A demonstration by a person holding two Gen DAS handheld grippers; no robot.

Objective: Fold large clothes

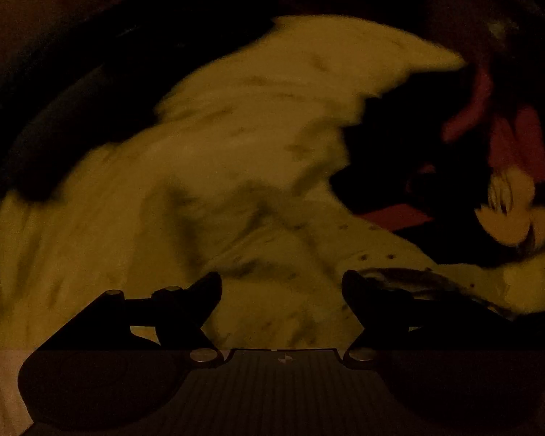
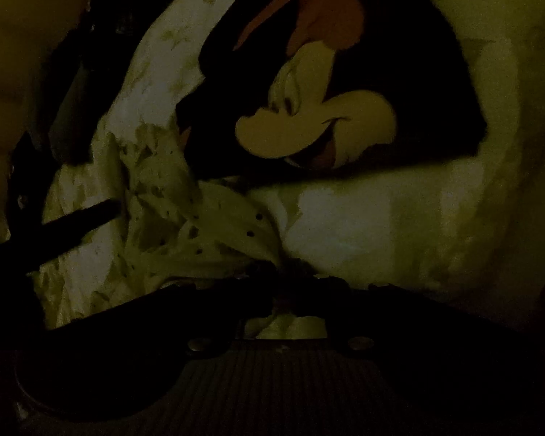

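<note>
The scene is very dim. A pale cloth with small dark dots [image 1: 236, 145] lies crumpled and fills most of the left wrist view. My left gripper [image 1: 281, 287] hovers over it, open wide, nothing between its fingers. In the right wrist view the same dotted cloth [image 2: 207, 218] bunches into folds that run to my right gripper [image 2: 281, 290], which is shut on a pinch of it. A dark fabric with a cartoon mouse print [image 2: 309, 123] lies just beyond, also seen at the right edge as the cartoon print [image 1: 512, 210].
A smooth pale surface [image 2: 381, 225] spreads right of the right gripper. A dark bar [image 2: 80, 221], perhaps a finger of the other gripper, crosses the cloth at left. Dark shapes [image 1: 72, 109] border the cloth at the top left.
</note>
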